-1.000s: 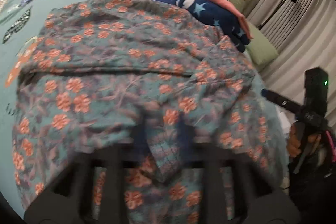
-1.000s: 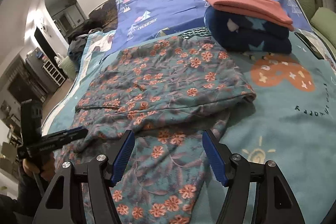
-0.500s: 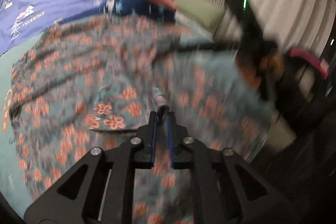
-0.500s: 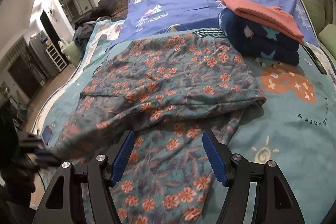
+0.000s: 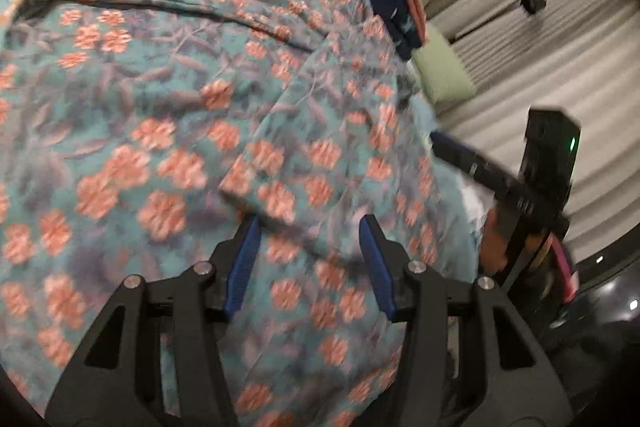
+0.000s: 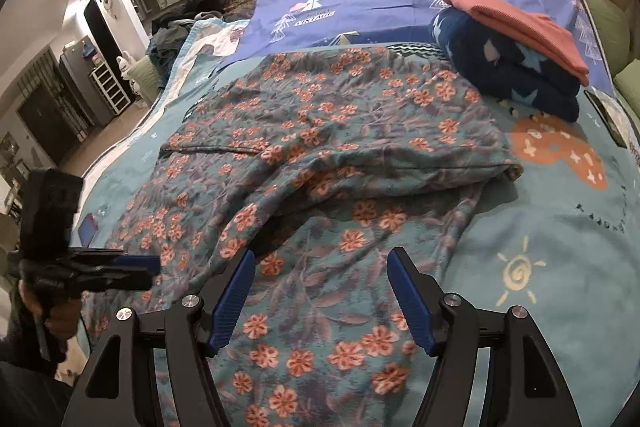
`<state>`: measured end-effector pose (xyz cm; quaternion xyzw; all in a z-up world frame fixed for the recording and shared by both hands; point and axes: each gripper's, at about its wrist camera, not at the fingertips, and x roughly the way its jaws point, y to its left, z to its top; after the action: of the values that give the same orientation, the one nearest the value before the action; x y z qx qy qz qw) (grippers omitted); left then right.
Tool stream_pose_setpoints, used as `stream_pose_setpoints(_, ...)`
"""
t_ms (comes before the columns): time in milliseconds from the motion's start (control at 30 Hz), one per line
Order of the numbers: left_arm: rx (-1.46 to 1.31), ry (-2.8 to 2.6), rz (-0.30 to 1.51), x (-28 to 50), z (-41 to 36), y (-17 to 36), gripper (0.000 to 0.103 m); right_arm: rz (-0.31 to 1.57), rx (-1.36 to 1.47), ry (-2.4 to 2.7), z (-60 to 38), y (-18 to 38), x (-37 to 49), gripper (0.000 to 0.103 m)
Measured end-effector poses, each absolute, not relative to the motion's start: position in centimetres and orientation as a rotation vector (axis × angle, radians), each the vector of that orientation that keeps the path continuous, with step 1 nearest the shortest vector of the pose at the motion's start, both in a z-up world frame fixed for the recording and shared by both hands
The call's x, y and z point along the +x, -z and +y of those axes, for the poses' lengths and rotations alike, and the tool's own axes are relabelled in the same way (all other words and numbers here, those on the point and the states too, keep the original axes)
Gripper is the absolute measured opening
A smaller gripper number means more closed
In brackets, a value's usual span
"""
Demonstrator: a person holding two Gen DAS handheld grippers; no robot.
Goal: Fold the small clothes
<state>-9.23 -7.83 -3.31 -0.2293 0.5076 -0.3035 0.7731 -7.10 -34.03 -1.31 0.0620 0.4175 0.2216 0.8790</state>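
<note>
My left gripper (image 5: 308, 259) hovered just over the floral garment (image 6: 328, 155), jaws opening, with a folded corner of the cloth below them but unpinched. My right gripper (image 6: 320, 291) stood wide apart above the near hem. The soft, rumpled fleece sprawled across the bed (image 6: 560, 235), beside a folded stack (image 6: 516, 55).

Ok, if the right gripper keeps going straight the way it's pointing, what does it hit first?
Most likely the floral garment: the right gripper tilts down at the cloth lying just past its open fingertips. Nothing else shows in between, though depth is hard to judge.
</note>
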Motion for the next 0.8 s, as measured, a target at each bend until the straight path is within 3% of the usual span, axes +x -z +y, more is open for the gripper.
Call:
stream_pose_setpoints(33, -0.524, 0.659, 1.097, -8.7, -8.1, 3.3, 0.030, 0.871, 0.132, -0.459, -34.0, 1.3, -7.1, 0.070)
stream_pose_setpoints(67, -0.532, 0.658, 1.097, -8.3, -8.4, 3.3, 0.004, 0.871, 0.135, -0.456, -34.0, 1.3, -7.0, 0.070)
stream_pose_setpoints(167, -0.455, 0.606, 0.998, -7.5, -9.0, 0.7, 0.006, 0.869, 0.152, -0.434, -34.5, 1.2, -6.7, 0.070)
stream_pose_setpoints(333, -0.306, 0.618, 0.735, -6.2, -8.1, -8.9, 0.006, 0.860, 0.200, -0.394, -35.7, 0.8, -5.7, 0.071)
stream_pose_setpoints(500, -0.165, 0.561, 0.599, -3.6, -7.1, -15.4, 0.006, 0.841, 0.193, -0.361, -35.6, 0.3, -4.7, 0.071)
stream_pose_setpoints(800, -0.098, 0.448, 0.585, 1.6, -4.3, -16.4, 0.006, 0.812, 0.152, -0.366, -34.6, -0.6, -2.3, 0.076)
